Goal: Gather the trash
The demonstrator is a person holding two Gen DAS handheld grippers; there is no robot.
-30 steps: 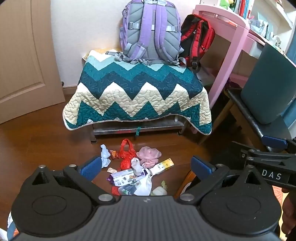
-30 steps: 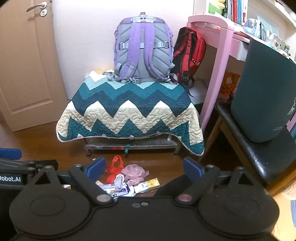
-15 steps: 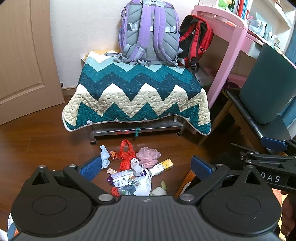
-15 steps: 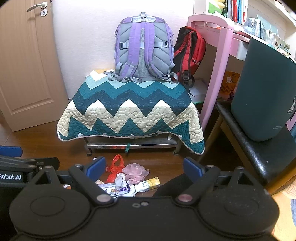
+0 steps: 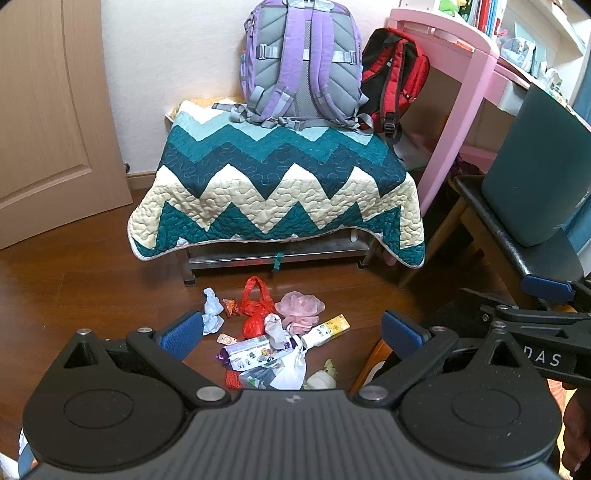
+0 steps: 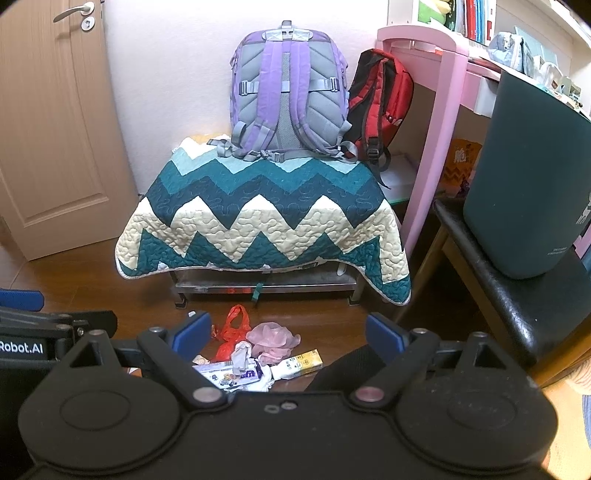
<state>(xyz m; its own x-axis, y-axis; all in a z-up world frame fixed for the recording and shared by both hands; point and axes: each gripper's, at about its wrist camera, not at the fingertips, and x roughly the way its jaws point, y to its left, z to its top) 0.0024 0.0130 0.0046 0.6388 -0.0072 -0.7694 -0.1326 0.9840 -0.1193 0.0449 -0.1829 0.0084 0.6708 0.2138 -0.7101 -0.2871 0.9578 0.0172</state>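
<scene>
Both hand-held grippers, left [image 5: 291,328] and right [image 6: 286,330], gape wide and hold nothing. Ahead and below them, a heap of crumpled wrappers and plastic trash [image 5: 273,338] lies on the wooden floor [image 5: 85,280] before the zigzag-quilted bench [image 5: 277,195]. Only the right view shows the door handle [image 6: 74,13].

Floor [image 5: 74,280]: dark wood | wall [image 5: 177,55]: white | door [image 5: 44,110]: tan, left | bench [image 5: 280,254]: under zigzag quilt [image 5: 273,192] | desk [image 5: 458,110]: pink, right | chair [image 6: 517,295]: black seat

Trash pile [image 5: 273,339] on floor [image 5: 74,288], before quilted bench [image 5: 277,195].
</scene>
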